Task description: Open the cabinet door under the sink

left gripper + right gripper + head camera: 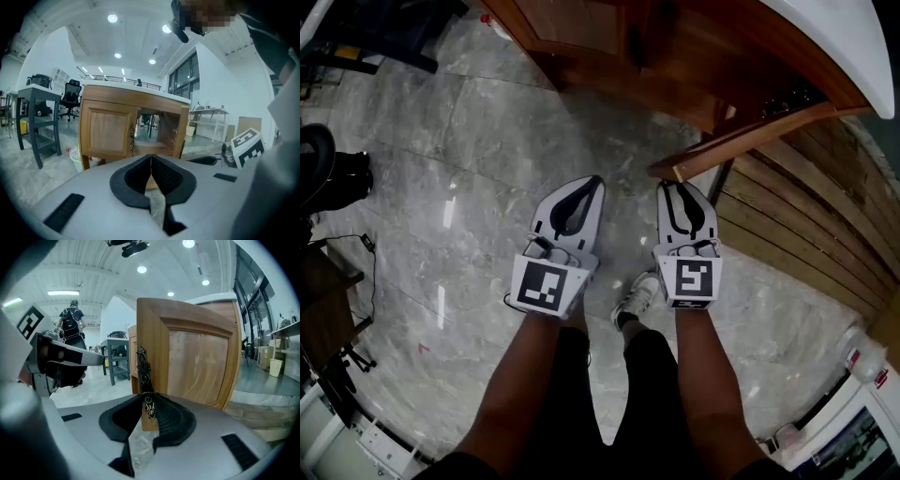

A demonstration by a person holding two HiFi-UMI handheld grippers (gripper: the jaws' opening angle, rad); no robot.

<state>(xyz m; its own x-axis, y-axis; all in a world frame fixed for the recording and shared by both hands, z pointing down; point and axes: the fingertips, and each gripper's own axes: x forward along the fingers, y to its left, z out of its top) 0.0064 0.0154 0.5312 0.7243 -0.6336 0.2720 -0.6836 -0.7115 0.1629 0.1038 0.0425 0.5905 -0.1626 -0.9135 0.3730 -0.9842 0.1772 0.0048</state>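
Head view: your left gripper [593, 183] hangs over the grey floor [441, 141]. Your right gripper [672, 187] sits at the edge of the open cabinet door [750, 136], which sticks out below the sink [853, 47].

Left gripper view: jaws pressed together on nothing, cabinet [105, 131] straight ahead, well apart.

Right gripper view: jaws clamped on the door's ornate metal handle [142, 366], near its lower end.
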